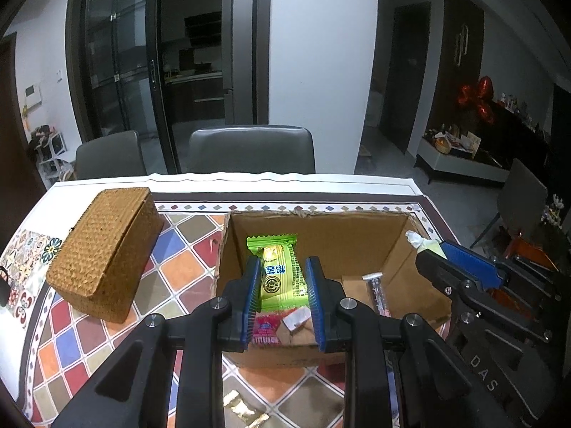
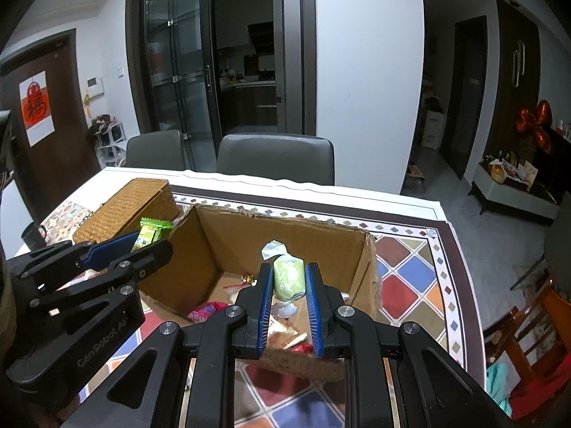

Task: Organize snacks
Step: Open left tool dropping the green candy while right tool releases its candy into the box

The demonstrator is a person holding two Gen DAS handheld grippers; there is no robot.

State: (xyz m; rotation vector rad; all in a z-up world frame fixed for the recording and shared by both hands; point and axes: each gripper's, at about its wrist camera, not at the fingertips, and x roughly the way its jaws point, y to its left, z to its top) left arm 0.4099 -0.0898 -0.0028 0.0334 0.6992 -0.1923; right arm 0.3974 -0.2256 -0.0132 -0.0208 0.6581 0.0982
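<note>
An open cardboard box (image 1: 399,246) (image 2: 228,239) stands on the patterned tablecloth. My left gripper (image 1: 282,267) is shut on a bright green snack packet (image 1: 280,271) and holds it over the box's left side; the packet also shows in the right wrist view (image 2: 150,233). My right gripper (image 2: 288,274) is shut on a pale green wrapped candy (image 2: 288,276) over the box's right part; it appears at the box's right edge in the left wrist view (image 1: 424,246). Loose snacks lie in the box: a pink packet (image 1: 264,328) (image 2: 205,312) and a clear tube (image 1: 378,294).
A closed woven wicker box (image 1: 107,249) (image 2: 132,207) sits left of the cardboard box. A gold-wrapped snack (image 1: 242,408) lies on the cloth in front of the box. Two grey chairs (image 1: 251,149) stand behind the table. A dark mug (image 2: 32,235) stands at the far left.
</note>
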